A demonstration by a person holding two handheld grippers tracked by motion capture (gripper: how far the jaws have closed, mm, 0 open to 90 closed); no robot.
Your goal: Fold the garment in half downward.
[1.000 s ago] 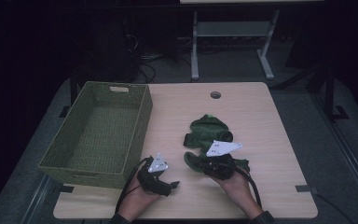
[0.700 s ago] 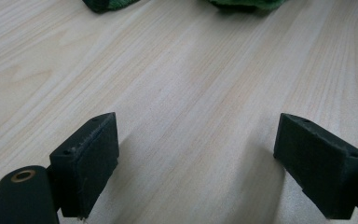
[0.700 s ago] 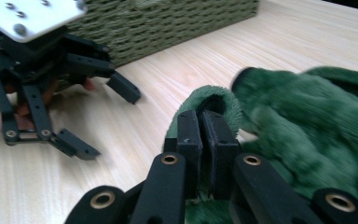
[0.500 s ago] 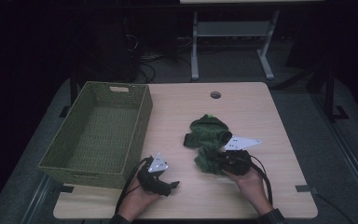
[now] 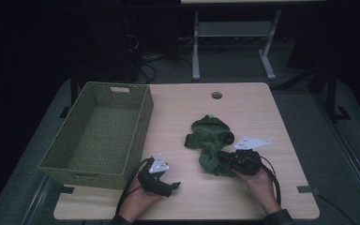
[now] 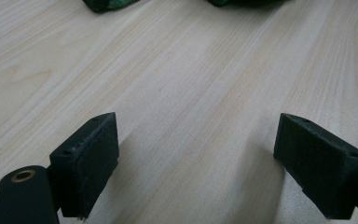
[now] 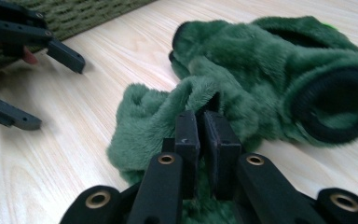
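Right gripper [image 7: 201,122], jaws clamped on a fold of the green garment [image 7: 261,79] at centre-right of the table [image 5: 243,101]. Left gripper [image 6: 209,154], jaws apart, near the basket [image 5: 98,131].

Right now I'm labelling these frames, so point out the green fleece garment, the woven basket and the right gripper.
green fleece garment [image 5: 209,136]: high view, its middle folds.
woven basket [image 5: 143,121]: high view, right wall.
right gripper [image 7: 203,125]: right gripper view, between its fingertips, pinching fleece.

Dim lab or studio, pale wooden table [image 5: 243,101] with cable hole [image 5: 216,95], floor cables [image 5: 145,58], metal stand [image 5: 234,28]
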